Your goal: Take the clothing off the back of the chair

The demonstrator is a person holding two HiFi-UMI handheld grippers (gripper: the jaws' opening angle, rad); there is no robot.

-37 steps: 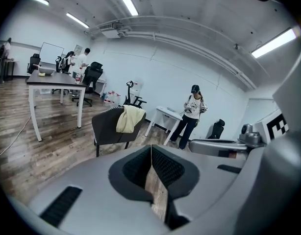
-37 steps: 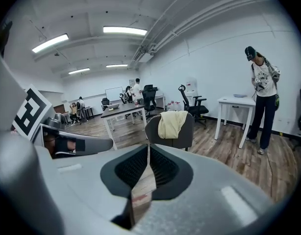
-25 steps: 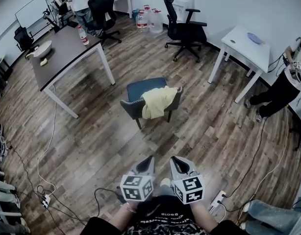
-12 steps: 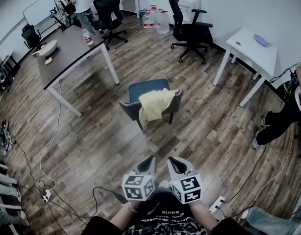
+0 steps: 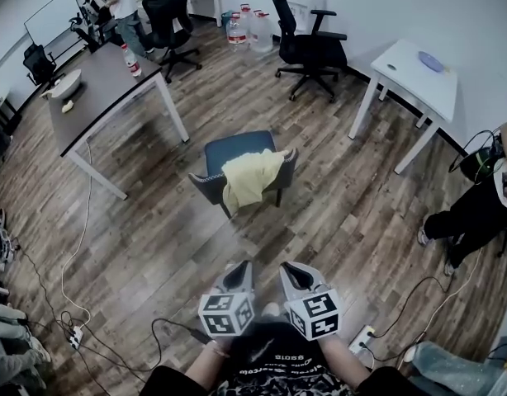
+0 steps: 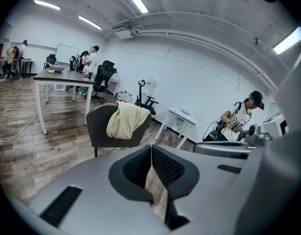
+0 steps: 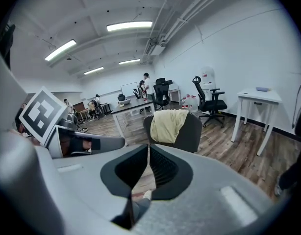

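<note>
Office with wood-plank floor (image 5: pixel 154 246); pale yellow garment (image 5: pixel 247 180) draped over grey chair (image 5: pixel 229 151), both closed, empty grippers (image 5: pixel 237 277) (image 5: pixel 296 275) well short of the chair

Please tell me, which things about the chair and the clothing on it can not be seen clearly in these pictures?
- Clothing: head view, too small to tell which kind of garment.
- Chair seat: left gripper view, hidden behind the chair's own back.
- Chair legs: right gripper view, covered by the right gripper.
- Person at right: head view, cut off by the edge.
</note>
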